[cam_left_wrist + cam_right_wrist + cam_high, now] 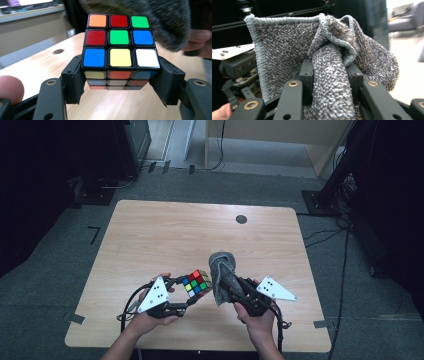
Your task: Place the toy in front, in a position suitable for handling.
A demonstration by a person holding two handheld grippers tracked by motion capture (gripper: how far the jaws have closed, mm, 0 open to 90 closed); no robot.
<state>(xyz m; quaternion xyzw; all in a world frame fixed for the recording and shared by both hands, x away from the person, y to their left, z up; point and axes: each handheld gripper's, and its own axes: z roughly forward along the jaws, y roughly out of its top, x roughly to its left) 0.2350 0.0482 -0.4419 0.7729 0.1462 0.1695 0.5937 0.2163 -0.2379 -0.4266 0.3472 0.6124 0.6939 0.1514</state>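
So far we have both things picked up and held above the wooden table (150, 235): our left gripper (186, 296) is clamped on the puzzle cube (120, 47), its jaws pressing the cube's two sides, and our right gripper (231, 287) is pinched tight on a bunched fold of the grey cloth (327, 62). In the left gripper view the cloth hangs just beside the cube's upper right corner, though we cannot tell whether it touches. We judge the grasping done and the wiping of the cube barely begun, with most faces left.
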